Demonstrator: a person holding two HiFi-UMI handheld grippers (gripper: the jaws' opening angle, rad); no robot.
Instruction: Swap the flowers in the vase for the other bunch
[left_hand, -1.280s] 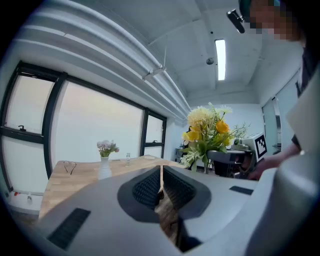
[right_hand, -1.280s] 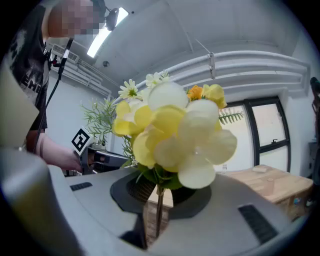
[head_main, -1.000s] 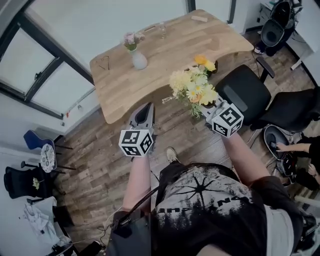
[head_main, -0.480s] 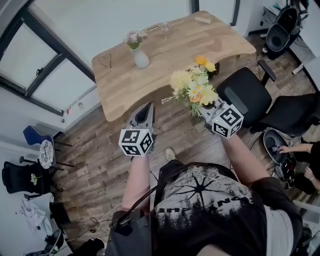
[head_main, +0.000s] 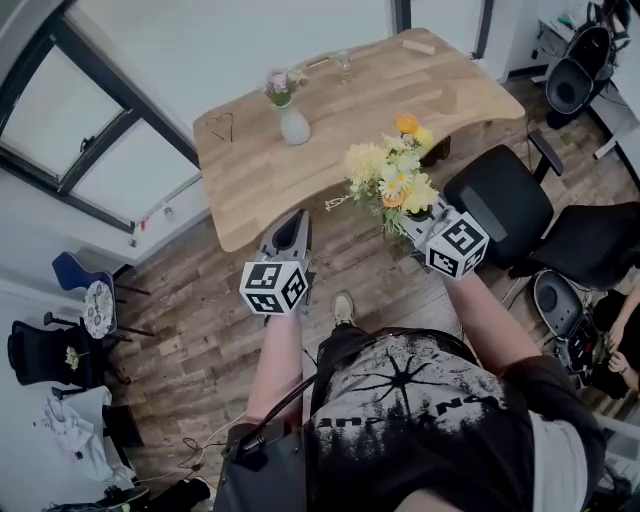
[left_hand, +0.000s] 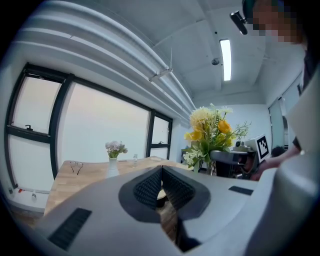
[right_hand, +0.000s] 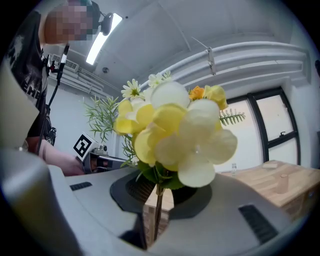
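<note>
Right gripper (head_main: 412, 220) holds the yellow bunch (head_main: 392, 178) by its stems, jaws narrowed on them, with the blooms upright just ahead of its tips. Left gripper (head_main: 296, 218) is closed, with nothing between its jaws. Ahead of both and well apart, on the bench (head_main: 420, 95), stands the vase (head_main: 294, 127) with the pale flowers (head_main: 282, 86) in it, closer to the left gripper's line. The step in hand looks like bringing the new bunch up to the bench. To do it well, keep the stems vertical and the grip steady. Open the left gripper before reaching, take the pale flowers low on their stems and lift straight up, so the vase does not tip. Only then lower the yellow bunch in.
</note>
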